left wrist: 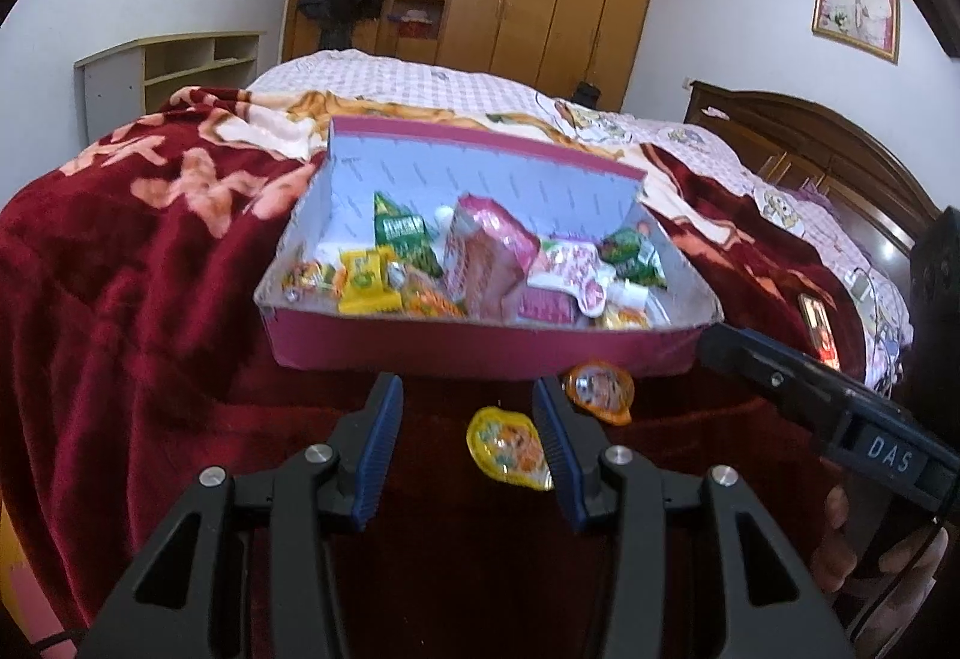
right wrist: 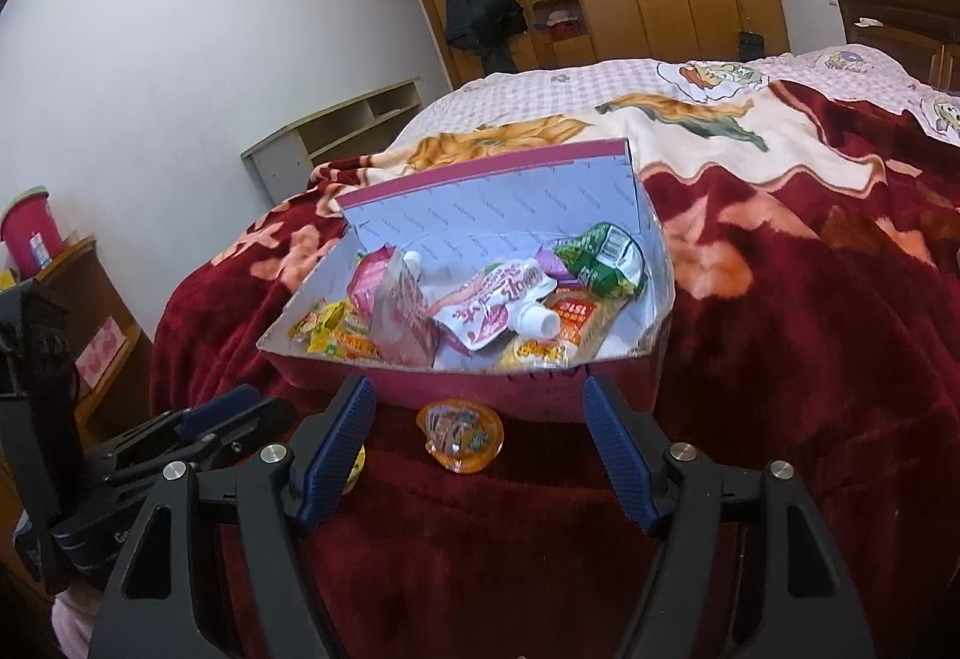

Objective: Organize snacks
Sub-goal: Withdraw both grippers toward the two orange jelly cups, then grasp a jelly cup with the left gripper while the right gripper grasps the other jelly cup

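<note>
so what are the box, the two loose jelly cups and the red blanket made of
Box: looks like cardboard, with a matte magenta outside, a pale printed lining and a creased rim.

Orange jelly cup and yellow jelly cup: probably thin clear plastic sealed by a glossy printed film lid that catches the light.

Red blanket: plush fleece, likely synthetic, with a soft sheen and deep folds.

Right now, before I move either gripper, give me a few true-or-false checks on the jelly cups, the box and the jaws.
1. Two jelly cups lie on the blanket outside the box. True: a yellow cup and an orange cup.
2. The box is empty. False: it holds snack packets and pouches.
3. The right gripper is shut on the orange cup. False: its jaws stand open, the cup lying ahead between them.
4. The left gripper holds nothing. True.
5. The box has a lid on. False: it is open-topped.
</note>
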### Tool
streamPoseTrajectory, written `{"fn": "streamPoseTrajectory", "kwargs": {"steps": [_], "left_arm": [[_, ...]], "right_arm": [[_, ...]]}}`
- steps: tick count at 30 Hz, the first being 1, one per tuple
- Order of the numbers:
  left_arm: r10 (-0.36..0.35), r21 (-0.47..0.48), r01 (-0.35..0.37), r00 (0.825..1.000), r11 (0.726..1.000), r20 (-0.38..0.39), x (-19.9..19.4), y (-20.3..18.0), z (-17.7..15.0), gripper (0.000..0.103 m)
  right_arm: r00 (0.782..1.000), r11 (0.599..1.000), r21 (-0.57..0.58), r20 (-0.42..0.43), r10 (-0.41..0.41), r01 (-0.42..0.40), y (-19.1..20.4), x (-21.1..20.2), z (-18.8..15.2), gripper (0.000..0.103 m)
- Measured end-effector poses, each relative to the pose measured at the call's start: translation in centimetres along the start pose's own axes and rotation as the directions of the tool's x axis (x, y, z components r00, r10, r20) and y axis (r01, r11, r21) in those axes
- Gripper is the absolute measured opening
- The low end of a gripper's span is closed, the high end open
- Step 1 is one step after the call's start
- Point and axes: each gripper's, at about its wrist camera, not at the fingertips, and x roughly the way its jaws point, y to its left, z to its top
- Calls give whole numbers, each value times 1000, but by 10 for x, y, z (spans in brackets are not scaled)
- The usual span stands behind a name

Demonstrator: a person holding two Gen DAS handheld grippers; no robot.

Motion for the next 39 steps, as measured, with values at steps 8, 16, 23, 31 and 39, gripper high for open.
{"fn": "streamPoseTrajectory", "kwargs": {"steps": [8,16,23,31,39], "left_arm": [[-30,18,30,999,999,-38,9,-10,-11,48],[-14,19,15,999,1000,-52,21,-17,-16,48],[30,50,-28,998,998,-54,32,-22,-19,48],[93,88,-90,995,992,-39,43,-31,-22,43],[81,68,-79,996,995,-30,43,-25,-23,27]], "right_arm": [[999,1000,12,-35,-25,25,-9,7,-18,74],[998,999,47,-66,-15,18,-20,14,-27,74],[997,999,54,-78,-2,6,-21,18,-30,74],[996,997,80,-83,20,-14,-27,20,-32,74],[996,995,96,-84,34,-26,-29,21,-34,74]]}}
